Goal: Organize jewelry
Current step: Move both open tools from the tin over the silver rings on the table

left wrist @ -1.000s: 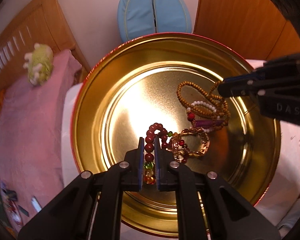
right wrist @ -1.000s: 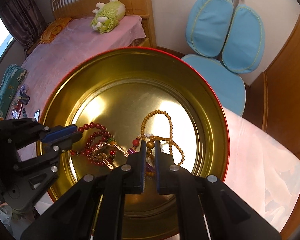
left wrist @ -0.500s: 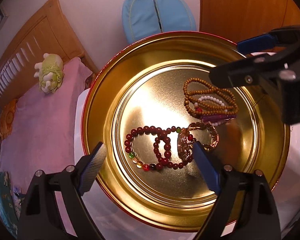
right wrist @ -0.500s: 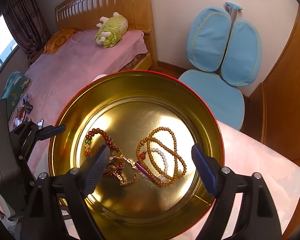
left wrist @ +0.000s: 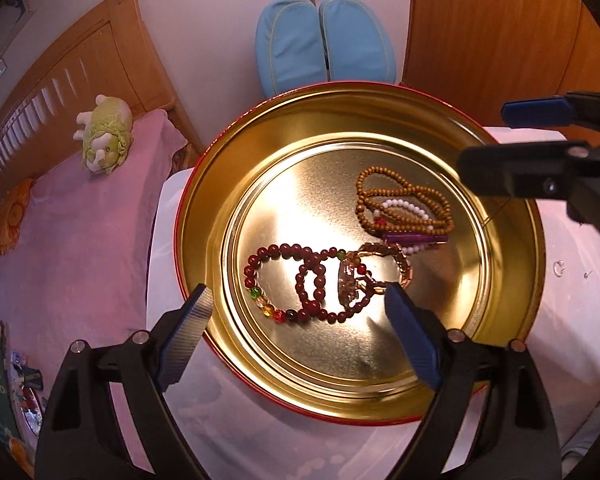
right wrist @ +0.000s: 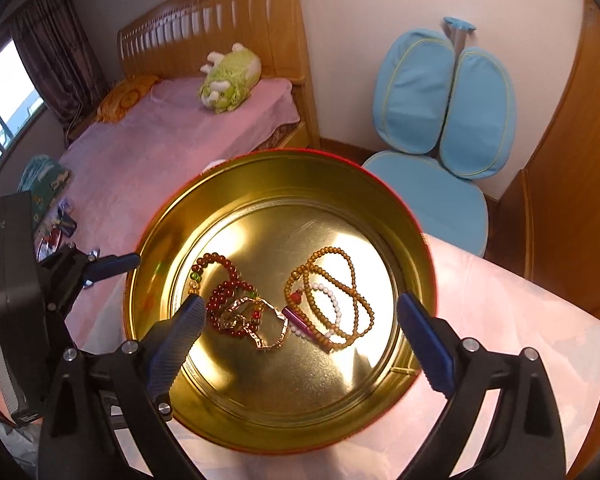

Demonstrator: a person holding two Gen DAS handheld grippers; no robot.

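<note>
A round gold tin (left wrist: 204,184) with a red outside holds three pieces. A dark red bead bracelet (left wrist: 260,256) lies looped at the left. A gold chain bracelet (left wrist: 404,260) overlaps it. A tan wooden bead string (left wrist: 400,192) with white beads and a purple tube lies at the right. My left gripper (left wrist: 298,296) hovers open above the tin's near side, nothing between its pads. My right gripper (right wrist: 300,300) hangs above the tin (right wrist: 160,240), its jaws opening, with the bead string (right wrist: 340,256) and red bracelet (right wrist: 228,264) lying loose below, untouched.
The tin stands on a table under a pale cloth (left wrist: 572,280). A bed with a pink cover (left wrist: 60,240) and a green plush toy (left wrist: 104,140) lies to the left. A blue chair (left wrist: 324,44) and a wooden wardrobe (left wrist: 480,40) stand behind.
Both grippers went from shut to wide open. The left let go of the red bracelet, the right of the wooden bead string. Both drew up and back from the tin.
</note>
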